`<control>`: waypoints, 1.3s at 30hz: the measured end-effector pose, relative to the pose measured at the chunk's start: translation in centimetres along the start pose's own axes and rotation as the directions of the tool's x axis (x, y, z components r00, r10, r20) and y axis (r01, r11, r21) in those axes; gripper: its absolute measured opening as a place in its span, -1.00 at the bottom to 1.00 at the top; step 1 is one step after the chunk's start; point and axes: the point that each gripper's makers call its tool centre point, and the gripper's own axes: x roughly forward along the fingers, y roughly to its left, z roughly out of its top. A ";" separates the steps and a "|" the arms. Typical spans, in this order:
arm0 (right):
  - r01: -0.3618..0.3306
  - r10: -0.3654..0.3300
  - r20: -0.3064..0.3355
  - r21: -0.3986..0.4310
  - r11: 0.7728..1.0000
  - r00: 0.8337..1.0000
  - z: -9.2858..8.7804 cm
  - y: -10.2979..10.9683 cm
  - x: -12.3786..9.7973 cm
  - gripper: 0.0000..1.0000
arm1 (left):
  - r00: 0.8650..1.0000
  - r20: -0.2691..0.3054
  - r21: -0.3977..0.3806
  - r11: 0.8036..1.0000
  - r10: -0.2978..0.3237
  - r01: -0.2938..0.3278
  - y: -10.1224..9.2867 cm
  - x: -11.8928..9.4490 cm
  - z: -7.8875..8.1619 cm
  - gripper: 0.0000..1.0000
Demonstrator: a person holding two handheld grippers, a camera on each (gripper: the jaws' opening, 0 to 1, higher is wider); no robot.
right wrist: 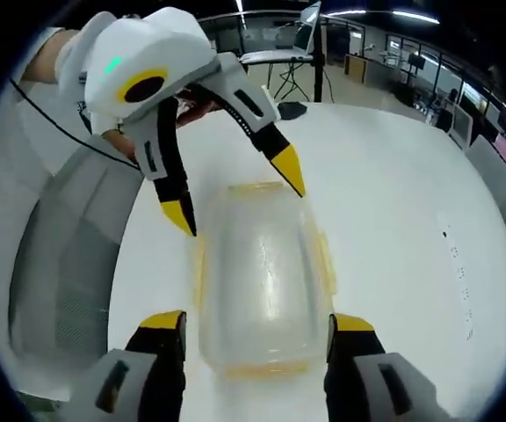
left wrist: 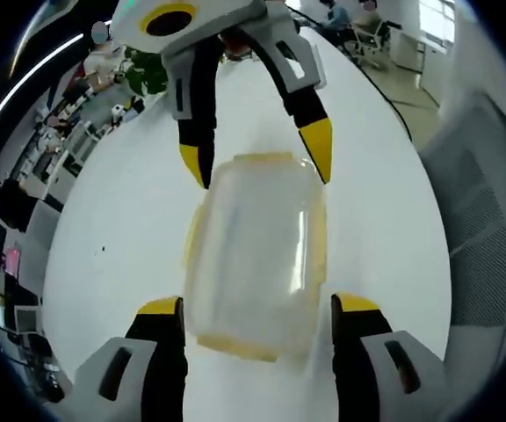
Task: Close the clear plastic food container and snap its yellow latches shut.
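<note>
I saw the clear container (left wrist: pixel 257 255), lid on and yellow-trimmed, lying on the white table (left wrist: pixel 393 211) between my spread left gripper (left wrist: pixel 257 321) and spread right gripper (right wrist: pixel 255 332), facing each other.

The clear plastic food container (left wrist: pixel 257 255) lies flat on the white surface (left wrist: pixel 112 237) in front of me, a rounded rectangle with its lid on top. Pale yellow latches (left wrist: pixel 321 246) run along its long sides and its ends. It lies lengthwise between my 2 sets of jaws.
</note>
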 end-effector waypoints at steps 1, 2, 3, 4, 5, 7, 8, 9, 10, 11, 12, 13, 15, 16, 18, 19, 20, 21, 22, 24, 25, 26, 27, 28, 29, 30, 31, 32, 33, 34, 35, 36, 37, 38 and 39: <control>0.010 -0.010 -0.001 -0.003 1.000 1.000 0.0 -0.1 0.0 0.28 | 1.000 -0.003 0.001 1.000 -0.001 0.001 0.0 0.0 -0.1 0.37; 0.029 -0.029 0.000 -0.009 1.000 1.000 0.0 -0.3 0.0 0.31 | 1.000 -0.006 0.004 1.000 0.000 0.000 0.1 0.1 -0.2 0.39; 0.045 -0.045 0.005 -0.015 0.999 0.999 0.0 -0.4 -0.1 0.36 | 1.000 -0.005 0.005 1.000 0.000 0.000 0.1 0.1 -0.2 0.43; 0.049 -0.049 0.007 -0.015 0.999 0.999 0.0 -0.4 -0.1 0.40 | 1.000 -0.004 0.005 1.000 -0.004 0.004 0.2 0.1 -0.2 0.45; 0.053 -0.053 0.009 -0.016 0.998 0.999 0.0 -0.4 0.0 0.43 | 1.000 -0.004 0.005 1.000 -0.006 0.006 0.2 0.2 -0.2 0.47; 0.066 -0.066 -0.005 -0.031 0.997 0.998 -0.3 -0.3 0.1 0.46 | 1.000 -0.007 0.018 1.000 0.005 -0.005 0.5 0.3 -0.3 0.58; 0.074 -0.074 -0.013 -0.044 0.996 0.997 -0.4 -0.4 0.1 0.46 | 1.000 -0.009 0.021 1.000 0.003 -0.003 0.6 0.5 -0.4 0.63; 0.083 -0.085 -0.022 -0.056 0.995 0.996 -0.6 -0.4 0.1 0.46 | 1.000 -0.015 0.023 1.000 -0.005 0.006 0.6 0.6 -0.5 0.66; 0.088 -0.089 -0.024 -0.059 0.994 0.996 -0.6 -0.4 0.2 0.48 | 1.000 -0.019 0.024 1.000 -0.009 0.010 0.7 0.8 -0.6 0.67; 0.095 -0.097 -0.027 -0.063 0.993 0.995 -0.7 -0.6 0.3 0.50 | 1.000 -0.029 0.027 1.000 -0.013 0.014 0.8 0.9 -0.8 0.69; 0.100 -0.102 -0.030 -0.062 0.993 0.994 -0.8 -0.6 0.4 0.54 | 0.999 -0.034 0.030 0.999 -0.015 0.016 0.8 1.0 -0.9 0.72; 0.105 -0.107 -0.033 -0.062 0.993 0.994 -0.9 -0.7 0.5 0.56 | 0.999 -0.037 0.033 0.999 -0.017 0.018 0.8 1.1 -1.0 0.74; 0.109 -0.111 -0.039 -0.066 0.992 0.993 -1.0 -0.7 0.8 0.58 | 0.999 -0.043 0.035 0.999 -0.023 0.025 0.8 1.4 -1.1 0.79; 0.121 -0.124 -0.046 -0.072 0.990 0.991 -1.1 -0.8 0.9 0.58 | 0.999 -0.051 0.048 0.999 -0.019 0.021 0.9 1.6 -1.3 0.80; 0.136 -0.140 -0.055 -0.072 0.988 0.989 -1.3 -1.1 1.1 0.57 | 0.997 -0.083 0.075 0.997 0.005 0.001 1.3 1.9 -1.8 0.82; 0.139 -0.143 -0.062 -0.070 0.988 0.988 -1.4 -1.2 1.2 0.58 | 0.996 -0.091 0.081 0.997 0.002 0.005 1.2 2.2 -1.9 0.86; 0.139 -0.145 -0.087 -0.075 0.987 0.986 -1.8 -1.2 1.5 0.58 | 0.995 -0.098 0.087 0.996 -0.006 0.015 0.9 2.5 -2.0 0.89; 0.139 -0.147 -0.105 -0.085 0.987 0.983 -2.2 -1.2 1.6 0.58 | 0.994 -0.109 0.093 0.995 -0.011 0.022 0.7 2.7 -2.2 0.90; 0.140 -0.152 -0.117 -0.102 0.985 0.982 -2.4 -1.2 1.7 0.58 | 0.993 -0.120 0.107 0.994 -0.007 0.020 0.7 3.0 -2.3 0.88; 0.143 -0.155 -0.121 -0.106 0.984 0.980 -2.5 -1.2 2.1 0.53 | 0.990 -0.139 0.117 0.993 0.004 0.012 0.8 3.3 -2.5 0.84; 0.142 -0.155 -0.128 -0.107 0.984 0.979 -2.6 -1.3 2.1 0.47 | 0.990 -0.141 0.111 0.994 -0.003 0.018 0.8 3.3 -2.5 0.78; 0.144 -0.156 -0.128 -0.102 0.984 0.979 -2.6 -1.2 2.1 0.49 | 0.989 -0.148 0.096 0.995 -0.024 0.039 0.4 3.3 -2.7 0.69; 0.146 -0.160 -0.129 -0.106 0.984 0.979 -2.6 -1.3 2.2 0.48 | 0.989 -0.150 0.110 0.994 0.001 0.016 0.8 3.3 -2.8 0.67; 0.147 -0.160 -0.131 -0.109 0.983 0.978 -2.5 -1.3 2.1 0.48 | 0.987 -0.163 0.133 0.991 -0.002 0.024 0.8 3.4 -3.1 0.63; 0.146 -0.159 -0.132 -0.109 0.983 0.978 -2.5 -1.2 2.1 0.48 | 0.986 -0.164 0.129 0.991 -0.007 0.029 0.7 3.4 -3.1 0.64; 0.145 -0.159 -0.134 -0.111 0.983 0.978 -2.5 -1.3 2.1 0.47 | 0.986 -0.165 0.131 0.991 -0.006 0.028 0.8 3.4 -3.1 0.64; 0.144 -0.159 -0.136 -0.114 0.983 0.978 -2.5 -1.3 2.0 0.47 | 0.986 -0.166 0.127 0.992 -0.007 0.028 0.8 3.4 -3.1 0.64; 0.143 -0.158 -0.138 -0.115 0.983 0.978 -2.6 -1.3 2.0 0.47 | 0.986 -0.166 0.126 0.992 -0.007 0.029 0.8 3.4 -3.0 0.64; 0.142 -0.158 -0.138 -0.116 0.983 0.978 -2.6 -1.4 2.0 0.47 | 0.986 -0.165 0.125 0.992 -0.008 0.029 0.8 3.3 -3.0 0.64; 0.141 -0.157 -0.138 -0.115 0.983 0.978 -2.6 -1.4 2.0 0.47 | 0.987 -0.162 0.123 0.992 -0.009 0.029 0.8 3.3 -3.0 0.64; 0.140 -0.156 -0.138 -0.116 0.983 0.978 -2.6 -1.4 2.0 0.47 | 0.987 -0.158 0.120 0.992 -0.011 0.030 0.7 3.3 -3.0 0.63; 0.140 -0.156 -0.139 -0.117 0.983 0.978 -2.6 -1.4 2.0 0.47 | 0.987 -0.158 0.119 0.992 -0.011 0.030 0.7 3.3 -3.0 0.63; 0.140 -0.156 -0.138 -0.117 0.983 0.978 -2.6 -1.4 2.0 0.47 | 0.988 -0.156 0.118 0.993 -0.012 0.030 0.7 3.3 -3.0 0.63; 0.140 -0.155 -0.137 -0.117 0.983 0.978 -2.6 -1.4 2.0 0.47 | 0.988 -0.155 0.117 0.993 -0.012 0.030 0.7 3.3 -3.0 0.63; 0.140 -0.155 -0.137 -0.117 0.983 0.978 -2.6 -1.3 2.0 0.47 | 0.988 -0.155 0.116 0.993 -0.011 0.029 0.6 3.3 -3.0 0.63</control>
